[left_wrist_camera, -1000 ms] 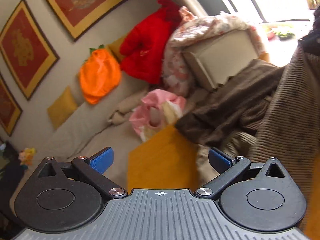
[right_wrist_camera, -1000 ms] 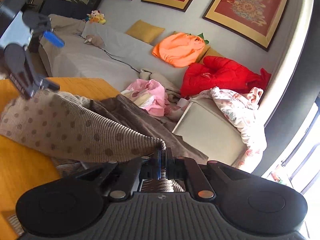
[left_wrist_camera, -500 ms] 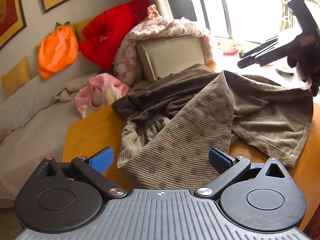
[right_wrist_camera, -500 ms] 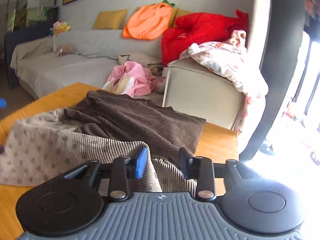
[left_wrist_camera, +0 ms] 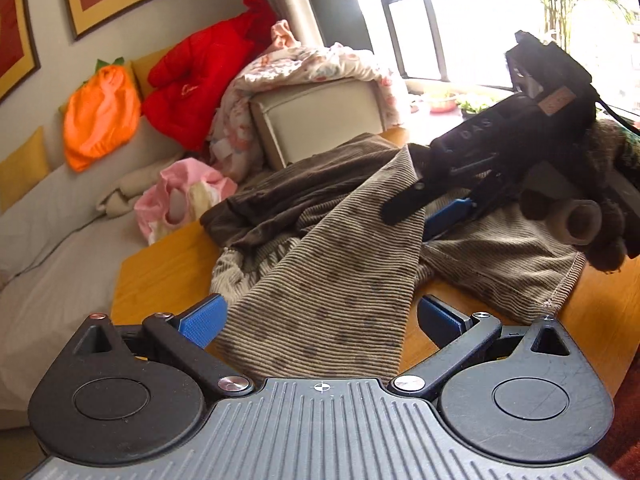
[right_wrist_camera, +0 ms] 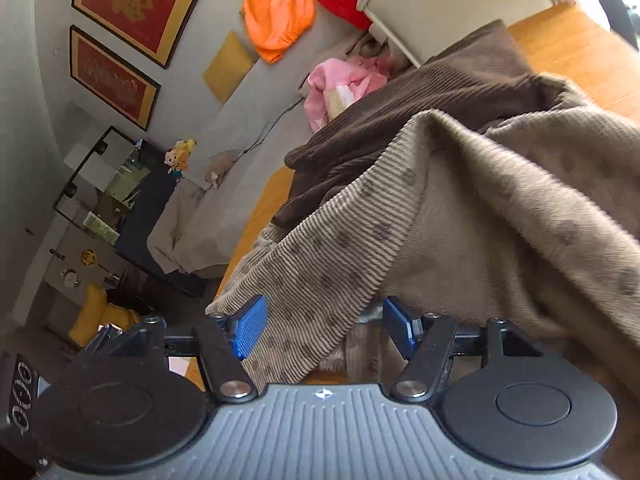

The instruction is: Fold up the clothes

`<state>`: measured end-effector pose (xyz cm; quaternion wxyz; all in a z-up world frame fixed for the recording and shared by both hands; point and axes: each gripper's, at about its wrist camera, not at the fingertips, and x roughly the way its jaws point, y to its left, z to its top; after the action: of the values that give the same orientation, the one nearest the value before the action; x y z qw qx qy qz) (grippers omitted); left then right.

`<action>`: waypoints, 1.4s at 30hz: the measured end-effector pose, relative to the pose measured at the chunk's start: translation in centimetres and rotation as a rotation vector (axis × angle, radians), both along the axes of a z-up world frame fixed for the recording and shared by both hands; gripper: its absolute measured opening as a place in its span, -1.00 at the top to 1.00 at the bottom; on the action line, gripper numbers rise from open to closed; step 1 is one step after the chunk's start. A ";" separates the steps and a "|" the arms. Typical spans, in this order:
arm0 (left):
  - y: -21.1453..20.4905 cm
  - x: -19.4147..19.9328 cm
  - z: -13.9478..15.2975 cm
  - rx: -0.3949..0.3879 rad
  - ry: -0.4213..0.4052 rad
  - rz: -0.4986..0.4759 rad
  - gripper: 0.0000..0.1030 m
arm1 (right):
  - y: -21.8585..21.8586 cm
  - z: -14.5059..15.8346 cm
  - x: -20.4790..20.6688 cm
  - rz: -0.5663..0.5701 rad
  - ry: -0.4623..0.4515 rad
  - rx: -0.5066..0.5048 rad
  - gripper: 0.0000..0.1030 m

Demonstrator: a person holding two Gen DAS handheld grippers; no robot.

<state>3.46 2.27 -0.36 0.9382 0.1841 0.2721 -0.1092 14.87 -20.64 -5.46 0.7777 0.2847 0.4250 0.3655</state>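
A ribbed tan-brown spotted garment [left_wrist_camera: 328, 280] lies rumpled on the wooden table [left_wrist_camera: 160, 264], with darker brown cloth [left_wrist_camera: 312, 184] bunched at its far side. My left gripper [left_wrist_camera: 320, 320] is open, a fold of the garment lying between its blue pads. My right gripper [left_wrist_camera: 420, 212] shows in the left wrist view over the garment's right part. In the right wrist view the right gripper [right_wrist_camera: 324, 328] is open, a tan fold [right_wrist_camera: 320, 288] hanging between its blue pads.
Beyond the table stands a grey sofa [left_wrist_camera: 52, 248] with pink clothes [left_wrist_camera: 184, 196], an orange cushion [left_wrist_camera: 100, 116] and a red jacket [left_wrist_camera: 204, 80]. A beige chair back [left_wrist_camera: 320, 120] draped with floral cloth stands at the table's far edge.
The right gripper has opened and let go of the tan garment, then dropped low over it. The left gripper has swung toward the table so the garment now lies between its open fingers.
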 end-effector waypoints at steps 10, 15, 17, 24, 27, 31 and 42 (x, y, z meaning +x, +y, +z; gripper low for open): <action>-2.9 1.1 -3.4 0.184 -0.074 0.051 -1.00 | 5.5 8.6 1.4 0.187 -0.205 0.344 -0.26; -1.2 2.7 -4.2 0.403 -0.152 0.143 -1.00 | 5.3 10.0 1.9 0.181 -0.244 0.302 -0.26; 0.3 3.3 -3.1 0.465 -0.182 0.184 -1.00 | 4.9 9.6 1.7 0.167 -0.250 0.282 -0.26; 1.9 4.3 4.8 0.662 -0.422 0.245 -1.00 | 2.6 9.4 0.1 0.100 -0.356 0.163 -0.26; 0.4 3.9 8.5 0.692 -0.552 0.247 -1.00 | 1.3 9.8 -0.4 0.072 -0.395 0.155 -0.28; -1.2 3.9 11.8 0.701 -0.670 0.251 -1.00 | 0.0 10.4 -1.3 0.038 -0.447 0.117 -0.28; 2.0 3.8 7.8 0.276 -0.259 0.179 -1.00 | 5.9 6.1 -9.5 0.324 -0.700 -0.461 -0.28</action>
<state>7.23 4.31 7.41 0.9370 0.2987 0.1771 0.0373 5.34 -14.71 0.68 0.8505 -0.1069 0.2459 0.4526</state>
